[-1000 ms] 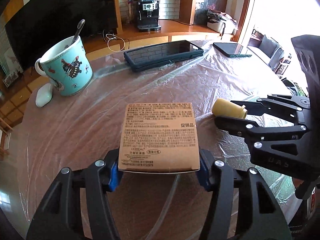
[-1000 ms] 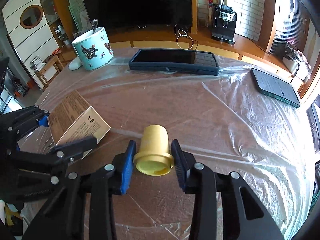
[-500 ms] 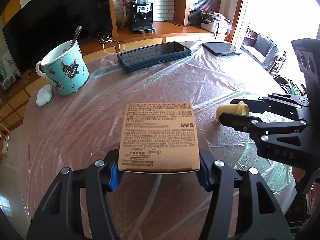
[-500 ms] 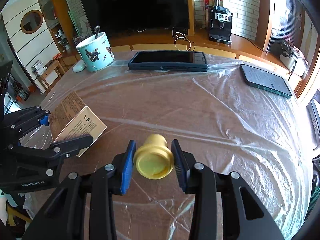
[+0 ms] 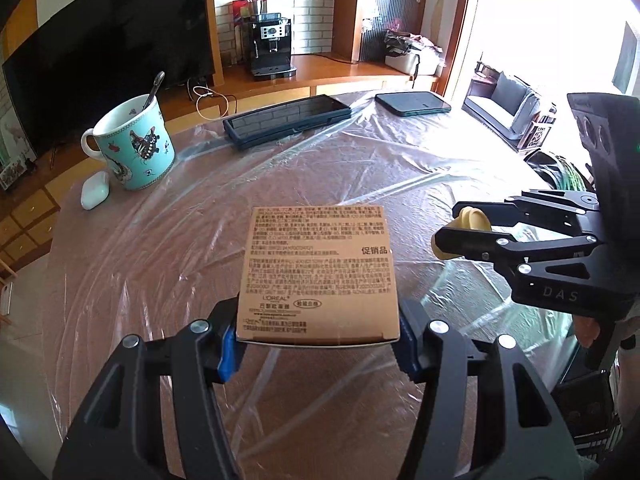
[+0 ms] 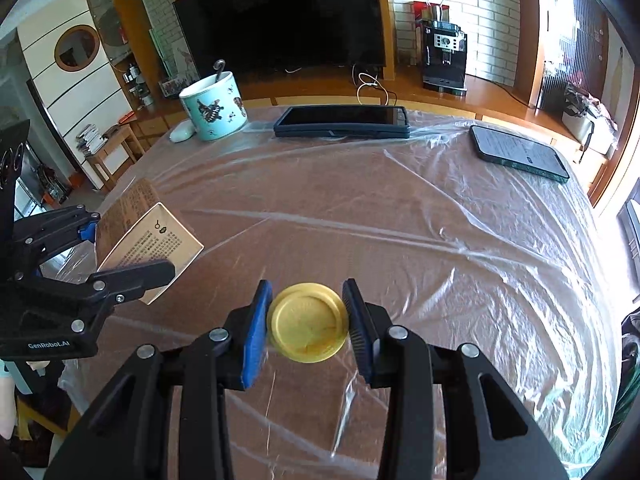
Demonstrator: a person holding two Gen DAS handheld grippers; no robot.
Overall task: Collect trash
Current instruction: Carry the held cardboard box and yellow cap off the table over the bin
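The left gripper clamped the light, crushable cardboard box by its side walls above the counter, while the right gripper pinched the stiff, probably slippery yellow cup across its rim.

Both tools are matte black, angular linkages fastened with round silver screws. The left gripper carries blue ribbed pads; seen at 9 o'clock from the other camera, its body reads "GenRobot.AI". The right gripper has one blue and one dark ribbed pad, and its body, at 3 o'clock from the left camera, bears "DAS".
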